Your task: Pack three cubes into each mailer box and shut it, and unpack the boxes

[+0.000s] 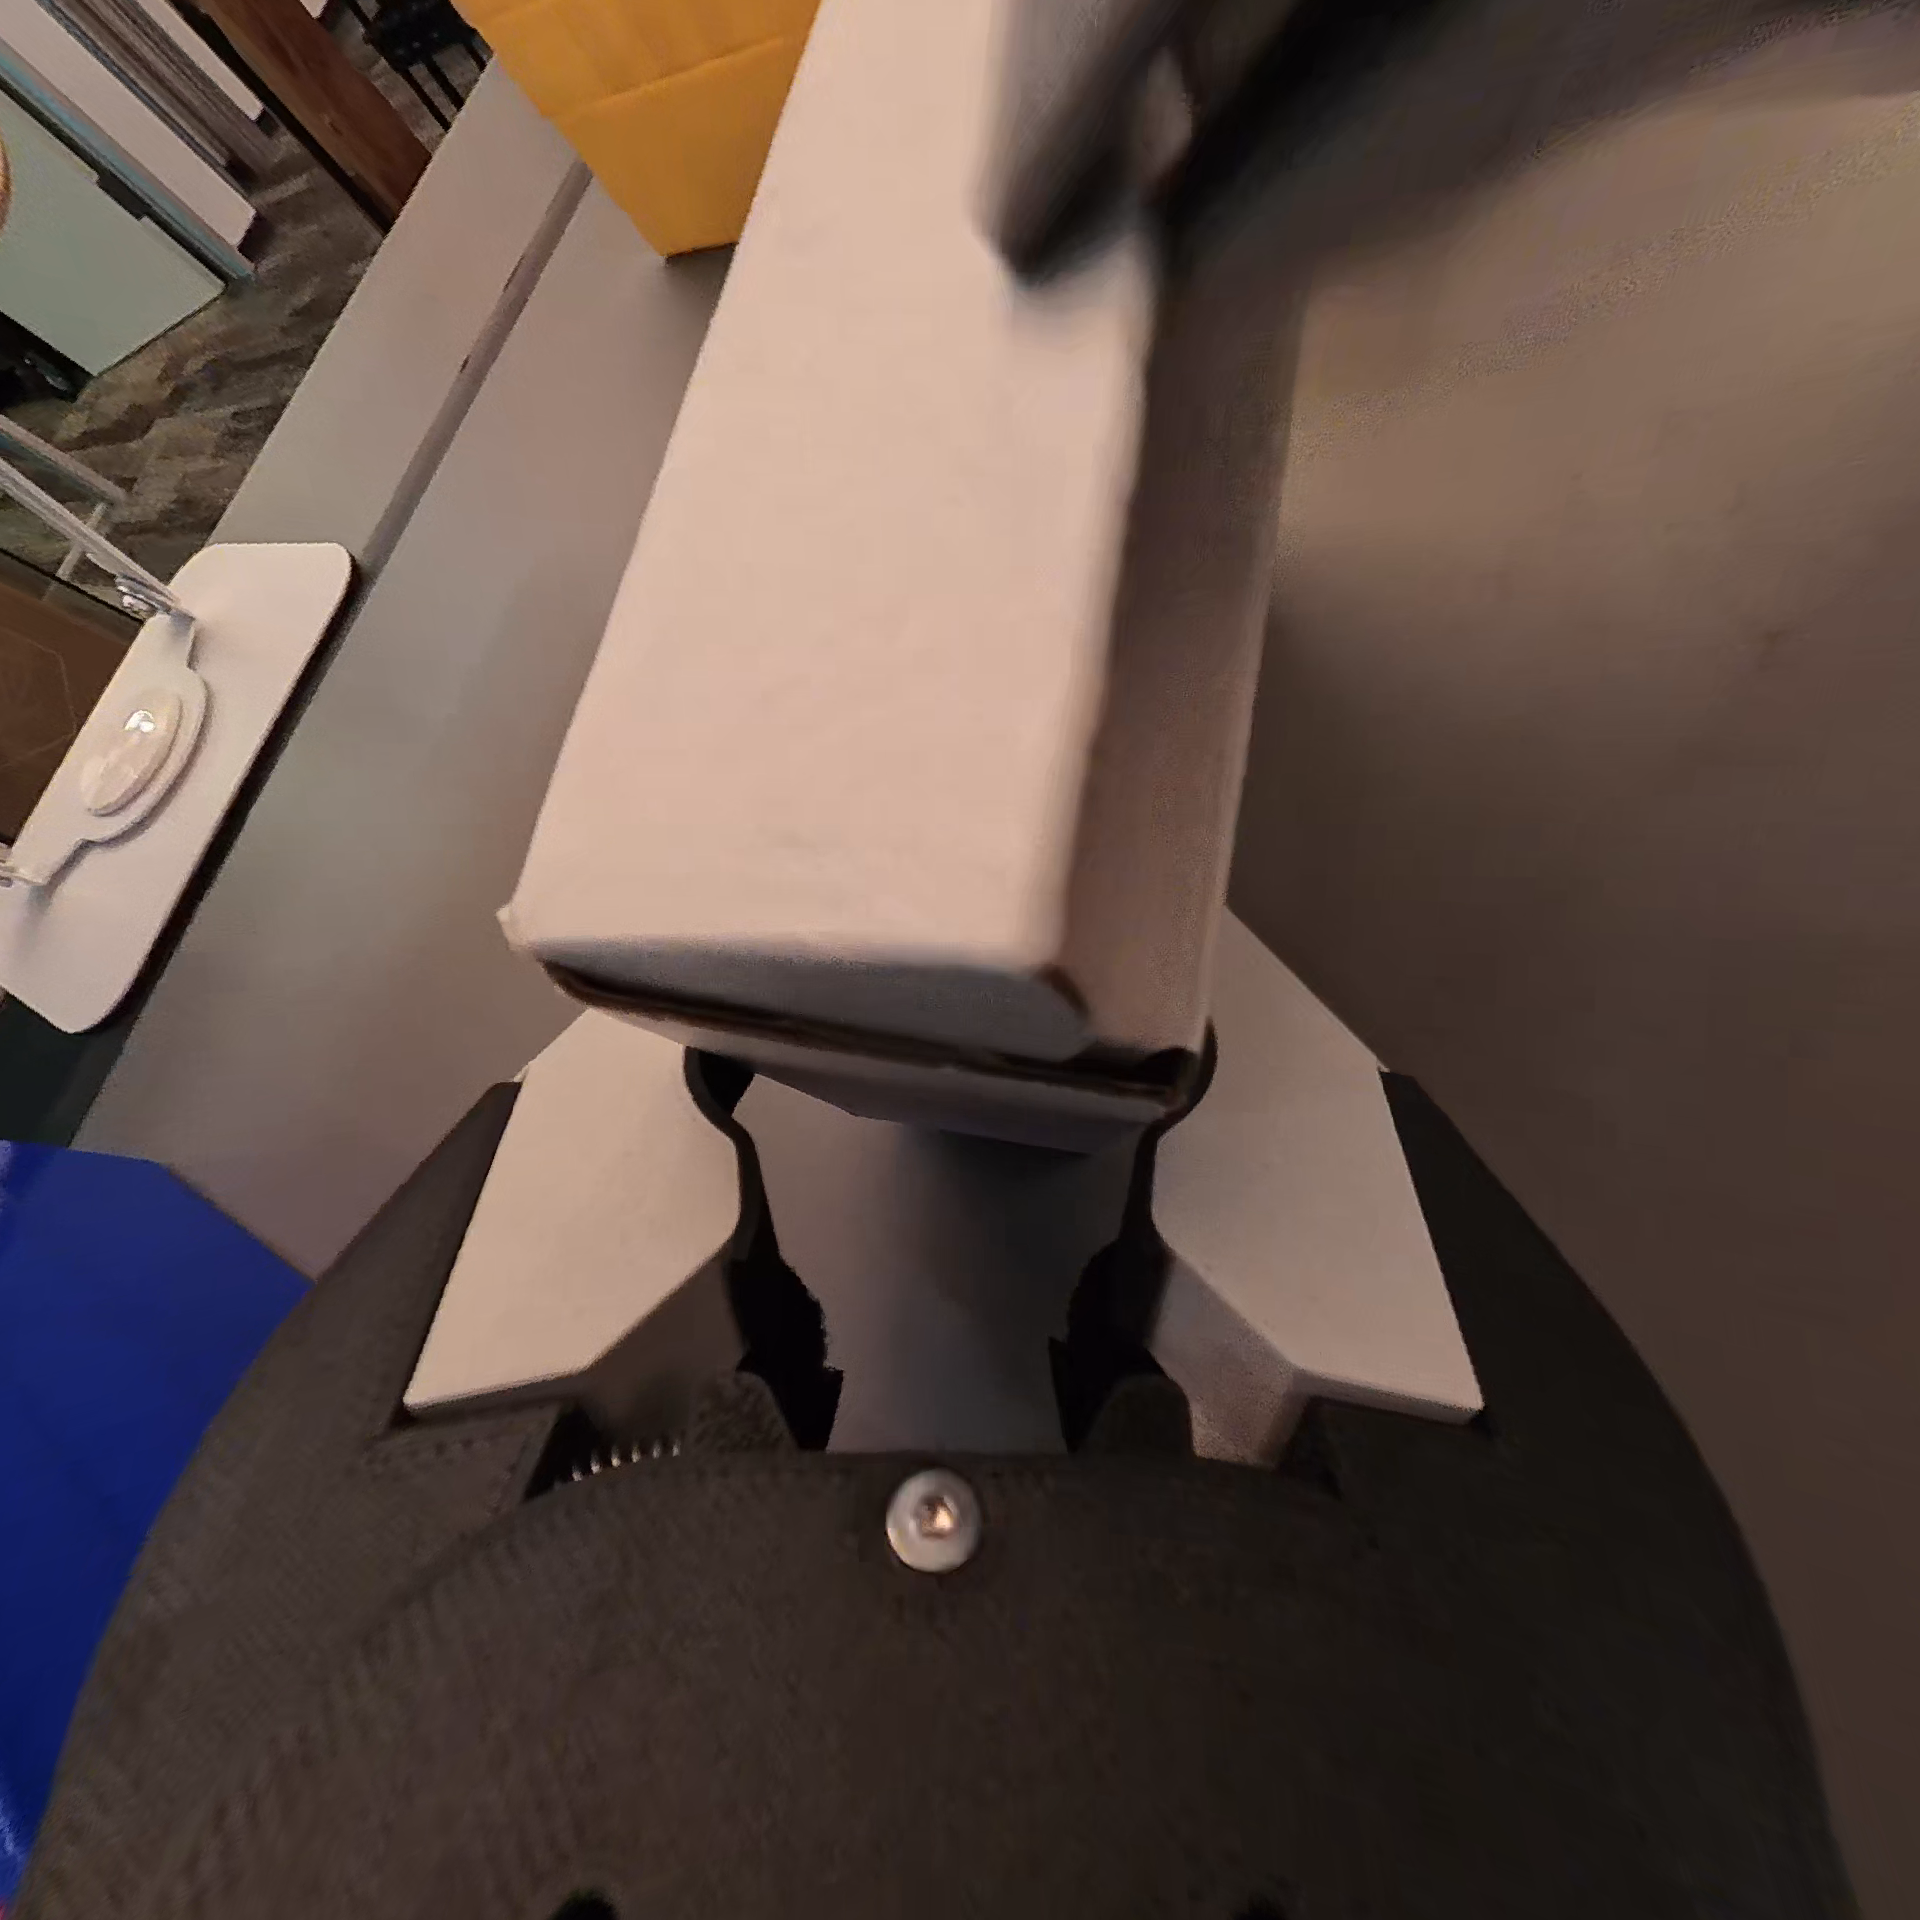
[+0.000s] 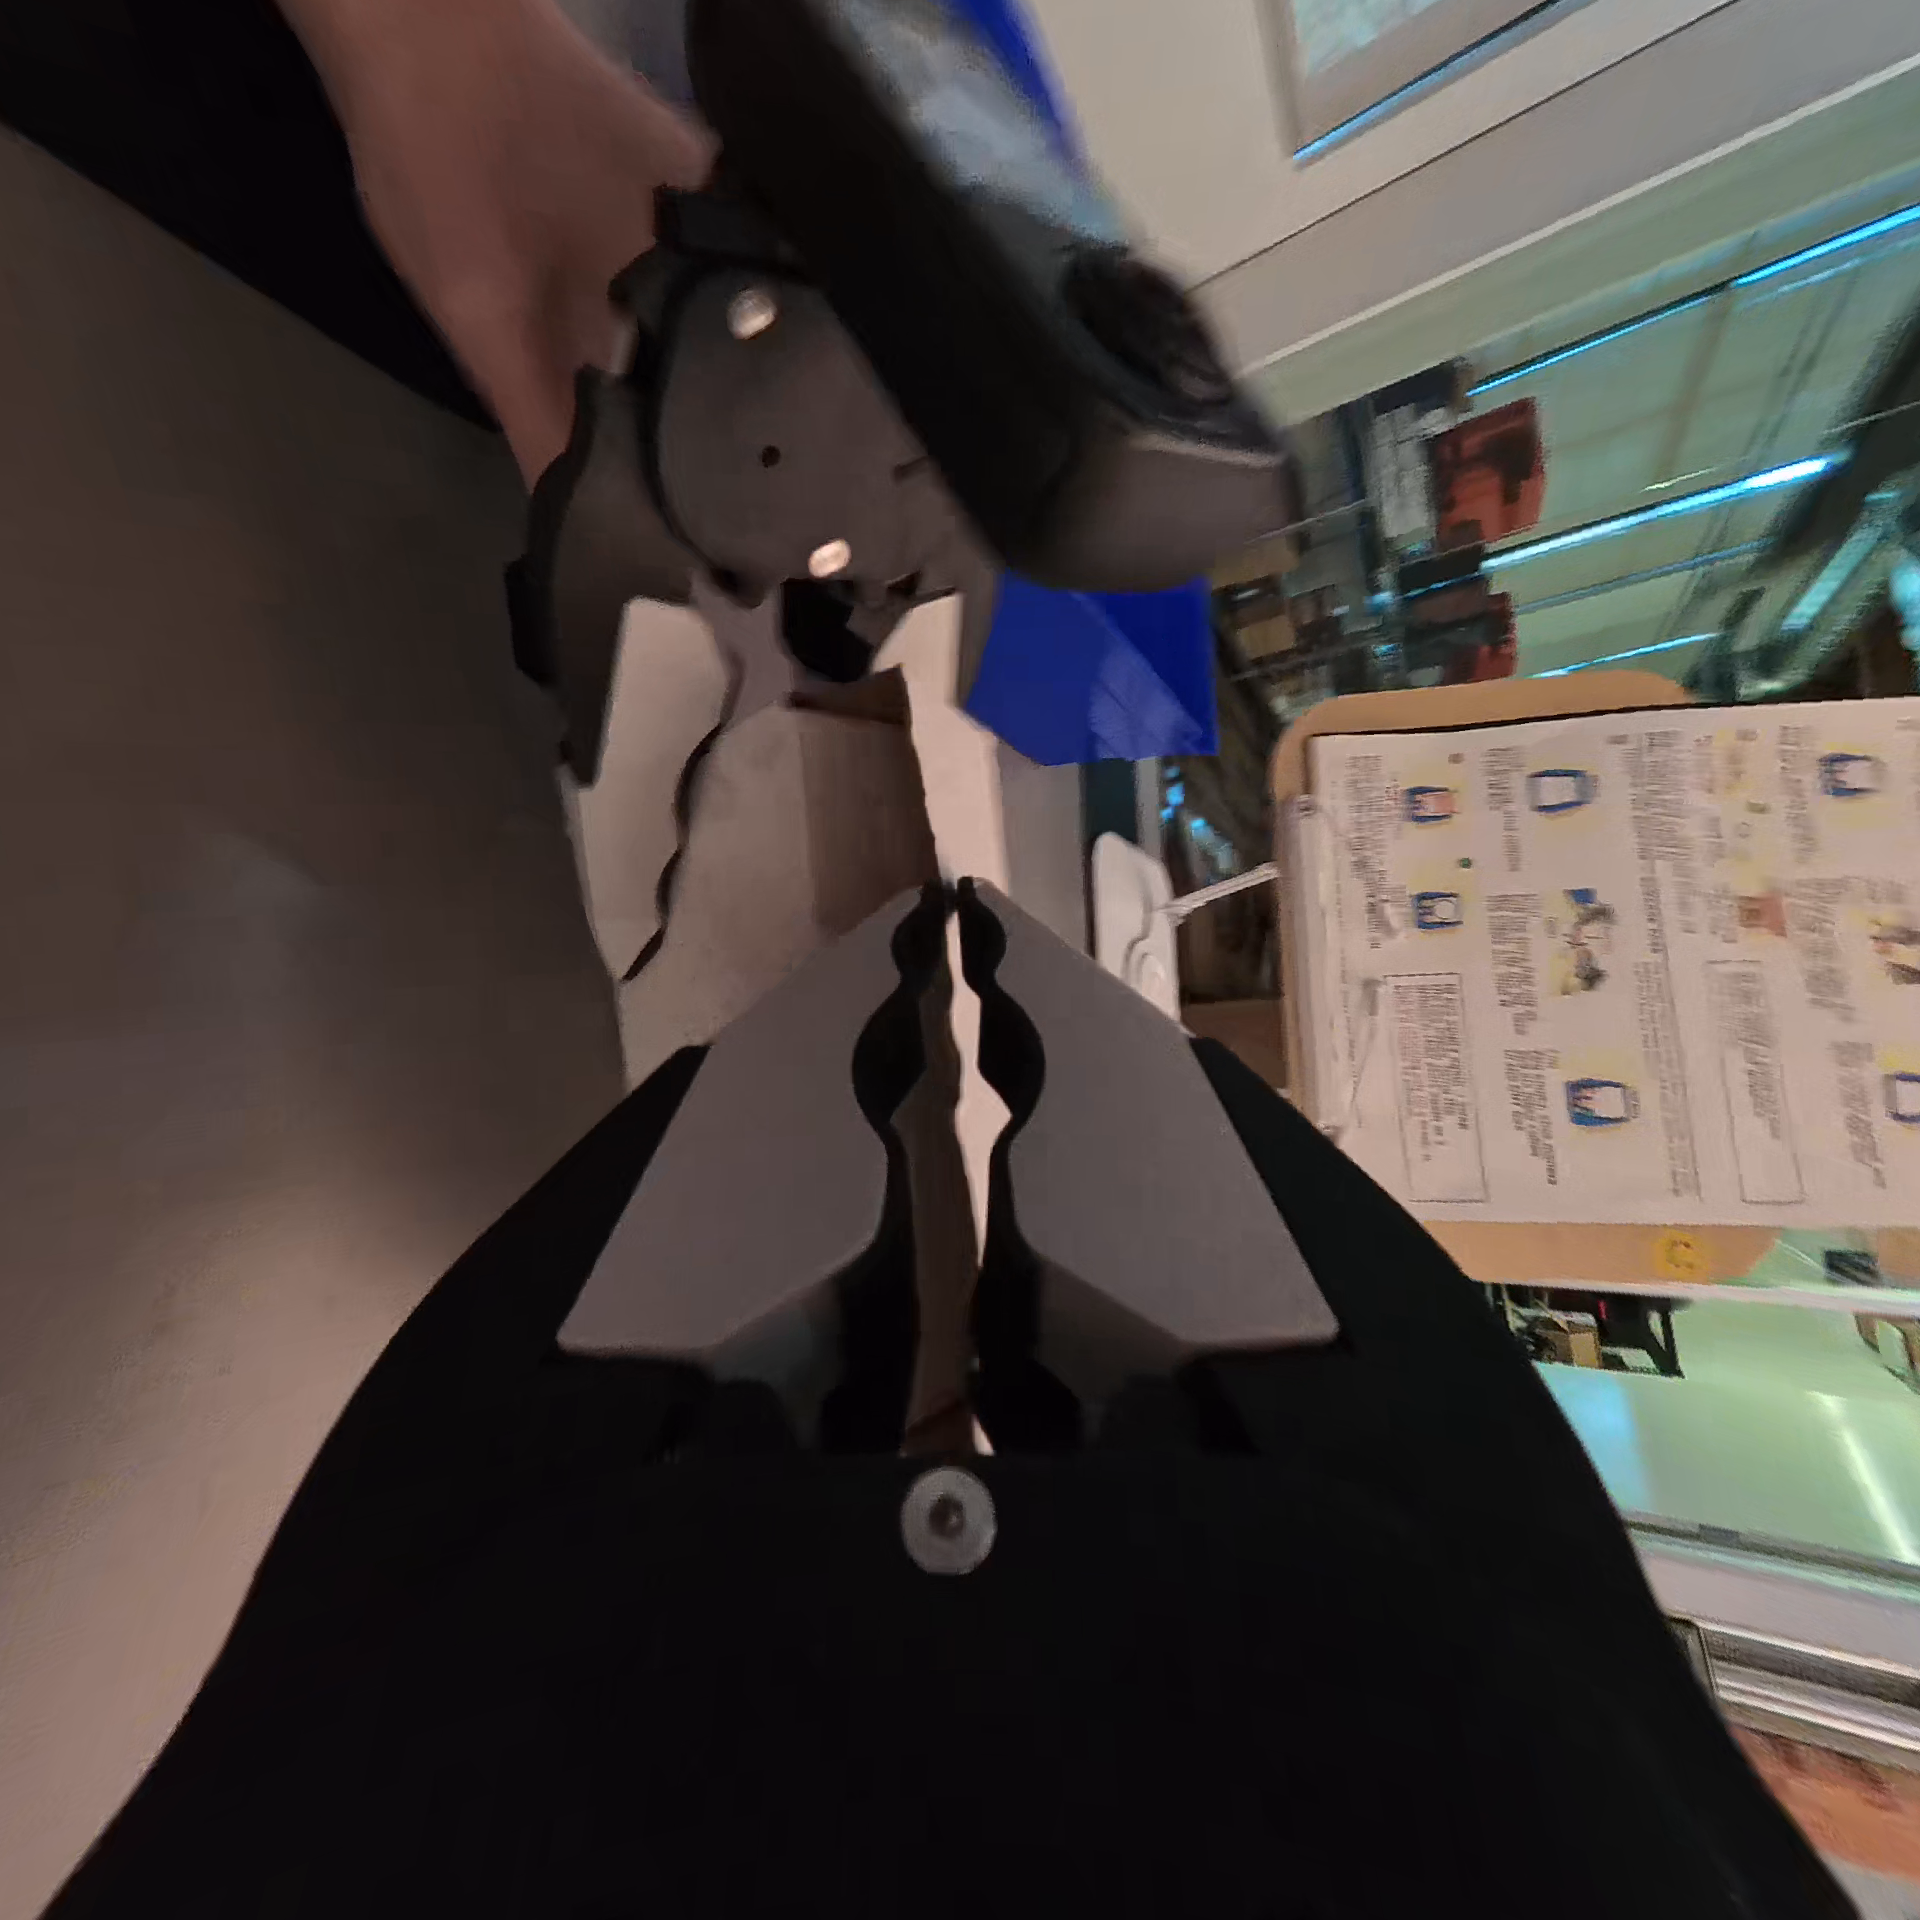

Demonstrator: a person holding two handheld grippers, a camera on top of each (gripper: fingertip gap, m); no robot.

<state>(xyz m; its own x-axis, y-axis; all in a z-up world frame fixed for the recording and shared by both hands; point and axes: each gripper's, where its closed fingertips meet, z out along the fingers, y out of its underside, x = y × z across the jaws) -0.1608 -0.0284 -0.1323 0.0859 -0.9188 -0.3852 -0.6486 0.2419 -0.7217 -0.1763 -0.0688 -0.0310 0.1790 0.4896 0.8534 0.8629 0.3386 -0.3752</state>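
- The mailer box (image 1: 883, 623) was matt white cardboard, smooth.
- The table (image 1: 1558, 727) looked matt grey.
- At twelve o'clock, a yellow box (image 1: 644, 104) looked like plain card.

White mailer box (image 1: 883, 623), apparently shut, narrow end nearest, raised above grey table

Workshop or lab workspace

A grey tabletop (image 1: 1558, 727) carries a yellow cardboard box (image 1: 665, 114); on the right a clipboard of printed instruction sheets (image 2: 1621, 956), with cluttered storage shelving (image 2: 1455, 540) far behind.
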